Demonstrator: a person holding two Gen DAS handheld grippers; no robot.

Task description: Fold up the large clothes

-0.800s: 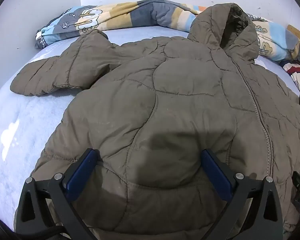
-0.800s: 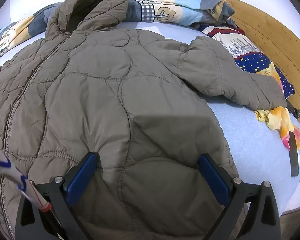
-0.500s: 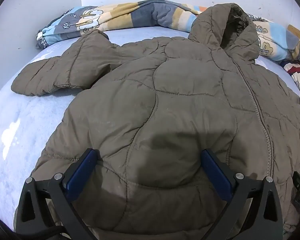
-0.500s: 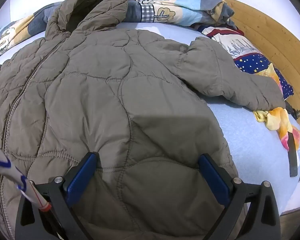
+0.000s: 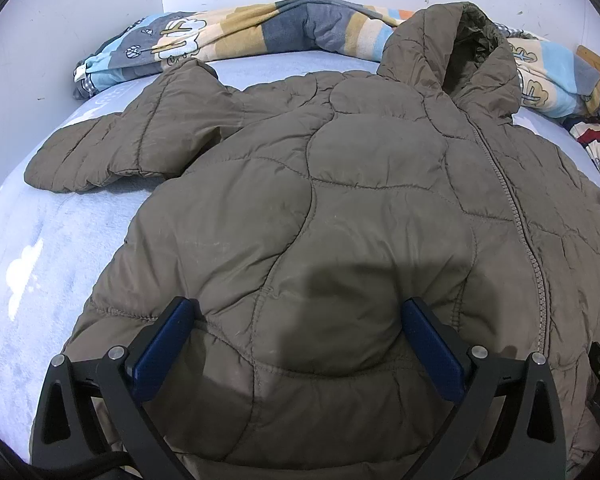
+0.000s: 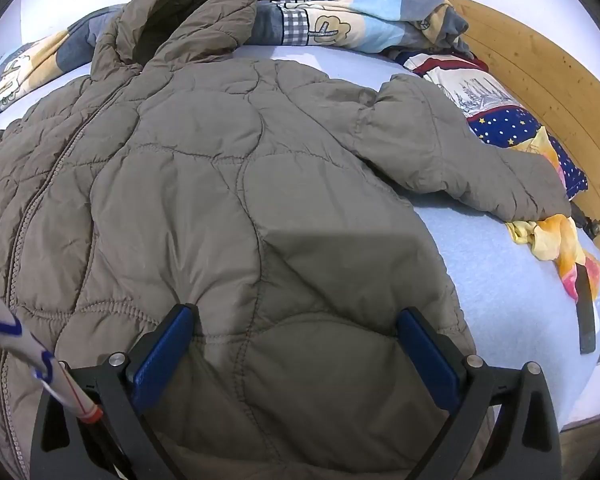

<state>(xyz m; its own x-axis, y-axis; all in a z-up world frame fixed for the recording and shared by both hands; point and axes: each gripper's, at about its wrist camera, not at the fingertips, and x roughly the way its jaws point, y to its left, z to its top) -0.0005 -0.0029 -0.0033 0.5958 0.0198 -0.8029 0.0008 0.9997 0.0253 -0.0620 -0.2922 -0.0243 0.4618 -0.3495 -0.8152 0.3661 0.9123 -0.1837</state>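
Currently the quilted hooded jacket [image 5: 340, 200] lies zipped and flat on the blue bed sheet [image 5: 40, 260], sleeves spread. Left tongs [image 5: 296, 340] and right tongs [image 6: 296, 344] both gape wide over the hem, gripping nothing. Risks: slippery puffy fabric escapes a shallow pinch; right sleeve [image 6: 460, 160] drags the yellow cloth [image 6: 552, 240] along.

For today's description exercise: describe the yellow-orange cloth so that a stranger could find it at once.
Start at the light-blue bed and go to its side by the wooden board. Just past the cuff of the brown jacket lies the crumpled cloth; unlike the neighbouring starry blue fabric, it is plain yellow-orange.
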